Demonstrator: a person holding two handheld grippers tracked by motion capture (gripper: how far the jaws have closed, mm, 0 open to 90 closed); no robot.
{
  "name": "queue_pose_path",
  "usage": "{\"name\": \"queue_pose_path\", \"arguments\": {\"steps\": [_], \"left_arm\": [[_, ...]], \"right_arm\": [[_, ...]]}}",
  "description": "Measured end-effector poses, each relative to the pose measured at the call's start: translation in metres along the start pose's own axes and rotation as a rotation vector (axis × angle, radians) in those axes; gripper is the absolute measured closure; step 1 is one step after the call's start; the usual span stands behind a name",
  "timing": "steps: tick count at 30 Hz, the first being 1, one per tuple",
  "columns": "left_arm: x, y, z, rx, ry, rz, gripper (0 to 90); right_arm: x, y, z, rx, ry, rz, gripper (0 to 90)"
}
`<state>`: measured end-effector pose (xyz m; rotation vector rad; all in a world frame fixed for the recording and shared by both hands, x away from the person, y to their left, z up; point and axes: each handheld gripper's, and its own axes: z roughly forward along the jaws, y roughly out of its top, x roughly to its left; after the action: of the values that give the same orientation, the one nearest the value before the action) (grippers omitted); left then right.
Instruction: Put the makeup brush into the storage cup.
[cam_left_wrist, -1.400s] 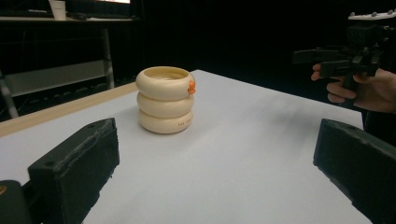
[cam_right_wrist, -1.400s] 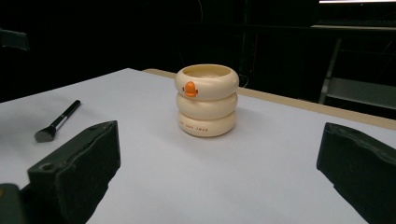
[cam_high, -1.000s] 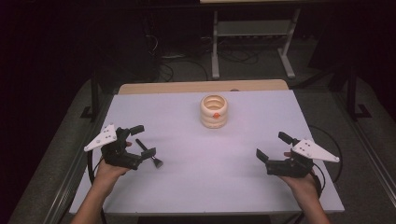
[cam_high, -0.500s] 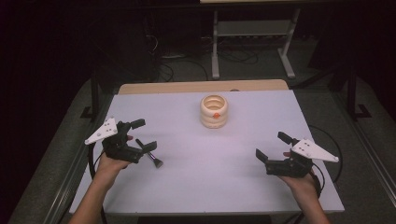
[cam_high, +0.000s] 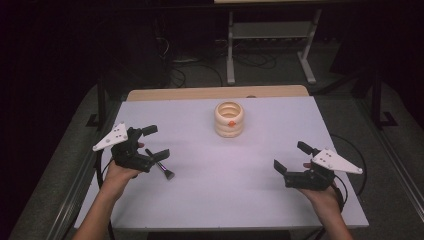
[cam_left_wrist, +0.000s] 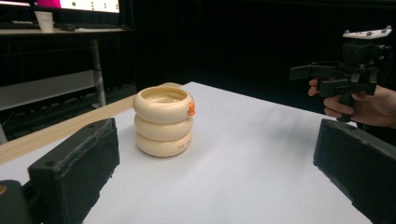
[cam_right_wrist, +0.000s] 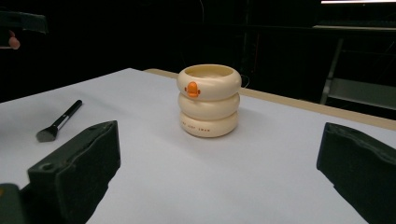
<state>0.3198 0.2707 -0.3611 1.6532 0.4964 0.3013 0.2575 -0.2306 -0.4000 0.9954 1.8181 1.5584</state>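
Observation:
A cream cup (cam_high: 229, 119) shaped like three stacked rings, with a small orange mark, stands upright at the table's far middle. In the gripper views the cup (cam_left_wrist: 163, 121) (cam_right_wrist: 209, 100) sits between the black jaws, well ahead of them. A small black makeup brush (cam_high: 161, 165) lies flat on the table at the left, its bristles toward me. My left gripper (cam_high: 156, 142) is open just beside and over the brush's handle, with nothing between its jaws. My right gripper (cam_high: 290, 156) is open at the right and holds nothing. The brush (cam_right_wrist: 58, 123) also lies at the left of the right gripper view.
The white table top (cam_high: 240, 175) has a wooden strip (cam_high: 215, 93) along its far edge. A metal stand (cam_high: 272, 35) and cables sit on the dark floor behind. The other hand's gripper (cam_left_wrist: 345, 77) shows at the far right of the left gripper view.
My left gripper has shifted slightly away from me, farther up the table. The brush lies where it was. The right gripper has not moved.

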Motion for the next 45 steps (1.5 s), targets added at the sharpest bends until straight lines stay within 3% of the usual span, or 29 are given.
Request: {"name": "queue_pose_path", "arguments": {"steps": [38,45], "left_arm": [[0.028,0.011,0.016,0.004,0.036,0.022,0.1],[0.035,0.011,0.024,0.042,0.024,0.025,0.1]], "right_arm": [[-0.001,0.0,-0.001,0.0,-0.015,0.0,0.0],[-0.001,0.001,-0.001,-0.009,-0.019,-0.004,0.0]]}}
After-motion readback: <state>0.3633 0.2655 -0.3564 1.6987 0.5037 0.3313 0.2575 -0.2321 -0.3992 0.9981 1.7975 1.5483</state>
